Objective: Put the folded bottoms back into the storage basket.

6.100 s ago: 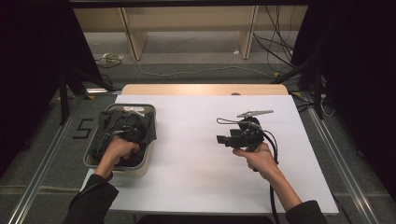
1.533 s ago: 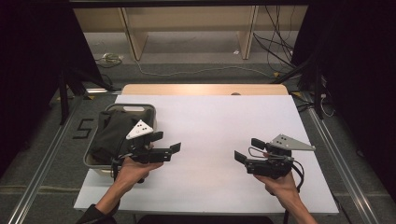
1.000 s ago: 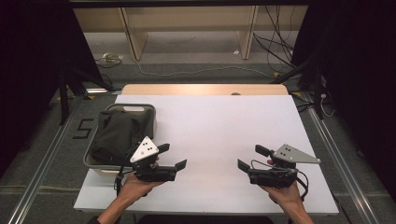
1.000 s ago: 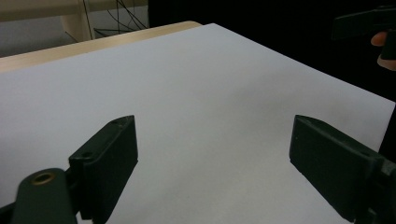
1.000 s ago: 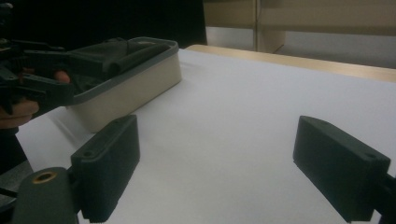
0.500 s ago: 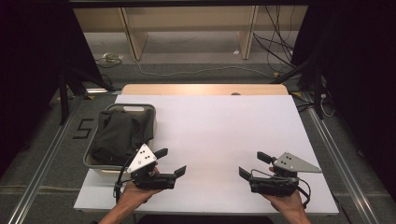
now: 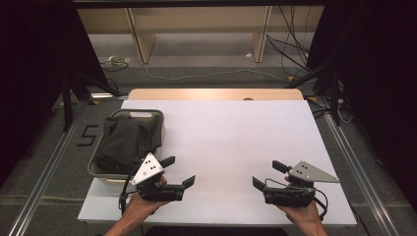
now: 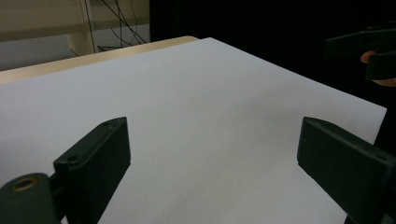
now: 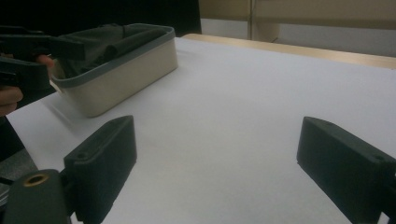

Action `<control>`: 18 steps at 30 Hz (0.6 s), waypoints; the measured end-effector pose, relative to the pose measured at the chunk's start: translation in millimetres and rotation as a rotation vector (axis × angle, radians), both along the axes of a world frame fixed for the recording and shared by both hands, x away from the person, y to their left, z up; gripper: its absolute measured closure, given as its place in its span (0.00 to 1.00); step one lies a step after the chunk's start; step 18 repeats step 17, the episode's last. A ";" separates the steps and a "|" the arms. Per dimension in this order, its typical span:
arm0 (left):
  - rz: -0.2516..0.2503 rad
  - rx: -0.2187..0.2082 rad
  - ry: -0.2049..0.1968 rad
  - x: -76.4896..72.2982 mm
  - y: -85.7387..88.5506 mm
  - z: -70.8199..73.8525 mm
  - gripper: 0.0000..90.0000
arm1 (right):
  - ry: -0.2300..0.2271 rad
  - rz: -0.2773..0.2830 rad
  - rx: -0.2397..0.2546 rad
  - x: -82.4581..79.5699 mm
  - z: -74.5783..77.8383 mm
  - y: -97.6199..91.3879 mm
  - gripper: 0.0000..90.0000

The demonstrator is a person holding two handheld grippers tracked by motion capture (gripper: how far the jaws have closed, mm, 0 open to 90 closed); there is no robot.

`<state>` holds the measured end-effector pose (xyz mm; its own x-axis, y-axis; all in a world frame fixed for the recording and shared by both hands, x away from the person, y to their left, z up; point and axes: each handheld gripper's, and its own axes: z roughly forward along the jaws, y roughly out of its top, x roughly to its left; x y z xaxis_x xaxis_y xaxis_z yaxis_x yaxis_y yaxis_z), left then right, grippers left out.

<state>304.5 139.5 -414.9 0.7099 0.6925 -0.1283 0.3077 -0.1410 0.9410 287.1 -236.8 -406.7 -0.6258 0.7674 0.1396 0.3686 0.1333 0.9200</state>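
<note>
Left gripper (image 7: 178, 171): jaws stand wide apart with nothing between them, having just been opening further; in the left gripper view its jaws frame bare white tabletop. It is held by the left hand (image 7: 140, 205) low over the near left part of the table (image 7: 236, 132), pointing toward the table's middle, with its grey three-cornered plate uppermost. Right gripper (image 7: 267, 175): jaws likewise wide, with nothing between them; in the right gripper view they frame bare white surface. It is held by the right hand (image 7: 304, 216) near the near right edge and points toward the left gripper, the two well apart. Tub (image 7: 147, 117): a cream container with a grey rim, on the left side of the table just beyond the left gripper. Dark cloth (image 7: 125, 142): bundled inside the tub, rising to about rim level; apart from both grippers. The right gripper view shows the tub (image 9: 126, 70) with the cloth (image 9: 100, 42) inside and the left gripper (image 9: 28, 56) just beside its near end.
</note>
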 end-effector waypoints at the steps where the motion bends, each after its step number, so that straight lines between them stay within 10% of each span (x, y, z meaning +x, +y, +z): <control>1: -0.001 0.004 0.001 0.1 -0.2 -0.3 0.10 | -0.002 0.000 0.001 0.0 0.0 -0.1 0.14; 18: 0.005 -0.011 0.003 2.8 1.0 -0.1 0.10 | -0.008 -0.002 -0.007 0.8 -0.1 0.3 0.14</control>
